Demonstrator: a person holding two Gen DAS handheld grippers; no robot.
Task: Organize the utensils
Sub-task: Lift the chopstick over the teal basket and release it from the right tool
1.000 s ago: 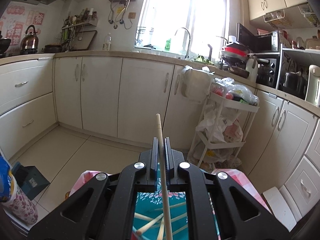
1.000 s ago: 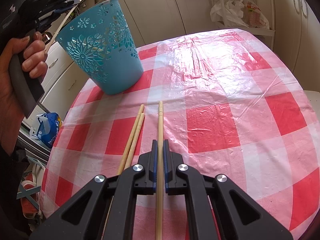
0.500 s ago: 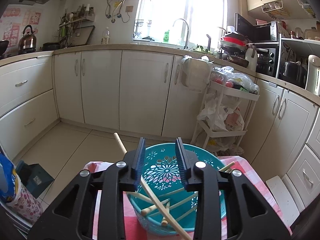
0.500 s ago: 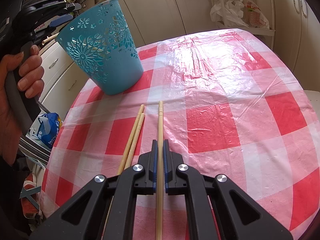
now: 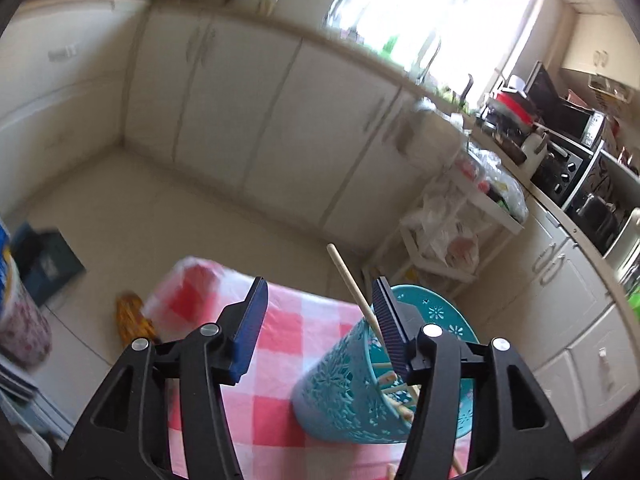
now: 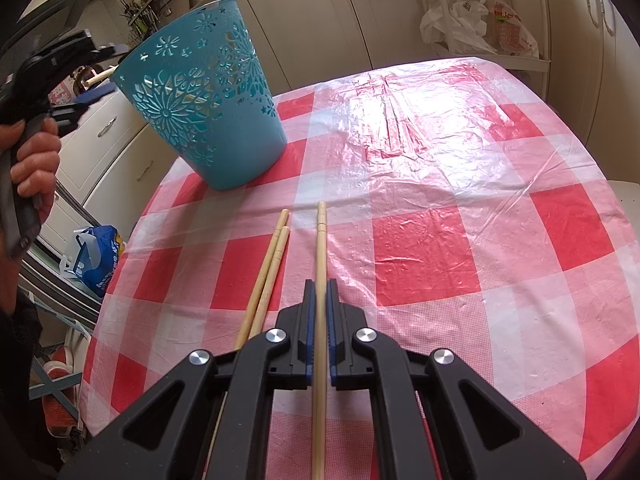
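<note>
The teal basket point(image 6: 208, 100) stands upright on the far left part of the red-and-white checked tablecloth point(image 6: 440, 240), with several chopsticks inside it; from the left wrist view one leaning chopstick point(image 5: 352, 284) sticks up over the rim, just beside the right-hand pad. A second ago that stick was clamped in the left gripper point(image 5: 320, 312), above the basket; half a second ago the jaws had parted and it was already dropping in; now the jaws are opening wider with nothing pressed between them, and the view has swung and tilted so the basket sits low and to the right, behind the right finger. The right gripper point(image 6: 320, 312) has not changed: its jaws are closed on a single chopstick point(image 6: 320, 248) that points along the cloth towards the basket, and two loose chopsticks point(image 6: 268, 268) lie side by side on the cloth just to its left, in the same place as before. Only the right wrist view shows the person's hand point(image 6: 34, 160) gripping the handle of the left tool at the left edge, near the basket's rim, and the pair on the cloth. Only the left wrist view looks down into the basket and takes in the blurred white cabinets point(image 5: 280, 120) and bright window point(image 5: 436, 12) beyond
</note>
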